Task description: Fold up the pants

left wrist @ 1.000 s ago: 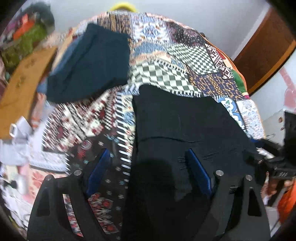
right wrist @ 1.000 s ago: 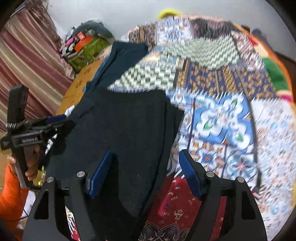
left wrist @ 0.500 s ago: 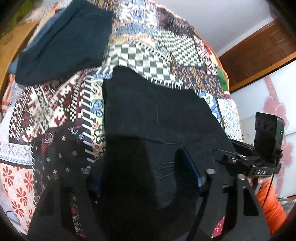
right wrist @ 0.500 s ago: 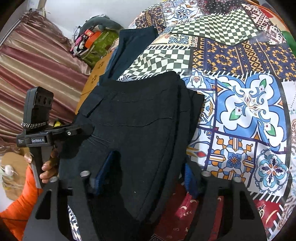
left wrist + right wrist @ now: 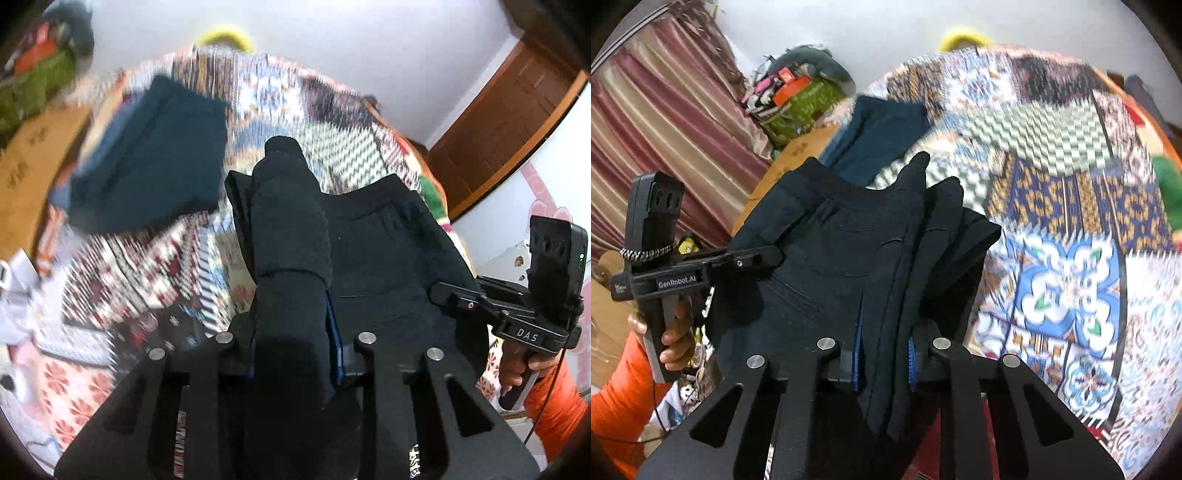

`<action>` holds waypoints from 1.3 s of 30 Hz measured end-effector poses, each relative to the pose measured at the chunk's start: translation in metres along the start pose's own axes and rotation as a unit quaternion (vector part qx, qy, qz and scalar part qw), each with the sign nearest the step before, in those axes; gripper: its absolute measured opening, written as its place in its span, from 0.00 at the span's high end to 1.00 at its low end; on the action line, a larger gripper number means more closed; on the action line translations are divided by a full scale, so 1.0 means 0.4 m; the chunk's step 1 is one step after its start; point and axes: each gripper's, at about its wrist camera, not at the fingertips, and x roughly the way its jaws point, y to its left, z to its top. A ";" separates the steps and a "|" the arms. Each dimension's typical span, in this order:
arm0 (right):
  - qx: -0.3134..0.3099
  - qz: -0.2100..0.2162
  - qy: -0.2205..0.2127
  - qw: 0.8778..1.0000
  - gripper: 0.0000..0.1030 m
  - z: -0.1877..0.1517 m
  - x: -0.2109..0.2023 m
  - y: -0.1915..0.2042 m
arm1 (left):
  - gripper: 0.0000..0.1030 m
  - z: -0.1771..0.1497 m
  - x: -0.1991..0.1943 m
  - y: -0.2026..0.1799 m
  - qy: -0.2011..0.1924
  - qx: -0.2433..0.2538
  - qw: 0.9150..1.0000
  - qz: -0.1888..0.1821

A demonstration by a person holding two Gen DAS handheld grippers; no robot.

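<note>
Pants [image 5: 388, 258] pinched in left tool [image 5: 291, 354] and right tool [image 5: 882, 354].

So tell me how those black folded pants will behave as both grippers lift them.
The black folded pants look floppy: they bunch between the right gripper pads and sag toward the left gripper. Stacked layers probably slip apart. Likely light; both pinches hold them.

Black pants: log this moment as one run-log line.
item: black fabric pants | left claw: shut on bunched edge, jaws just closed | right claw: same | surface: patchwork bedspread | stage: near edge lifted
</note>
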 end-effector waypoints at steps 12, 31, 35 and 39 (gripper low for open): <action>-0.065 0.017 -0.109 0.992 0.85 0.220 -0.037 0.189 | 0.72 0.170 -0.269 0.058 -0.153 0.036 0.985 0.071; -0.086 -0.017 -0.079 0.993 0.85 0.459 0.331 0.213 | 0.72 0.355 -0.018 0.419 -0.133 -0.043 0.984 0.112; -0.076 -0.030 -0.062 0.995 0.85 0.472 0.429 0.174 | 0.72 0.377 0.097 0.481 -0.114 -0.047 0.984 0.127; -0.062 -0.044 -0.042 0.996 0.85 0.470 0.514 0.136 | 0.72 0.380 0.214 0.534 -0.085 -0.050 0.985 0.141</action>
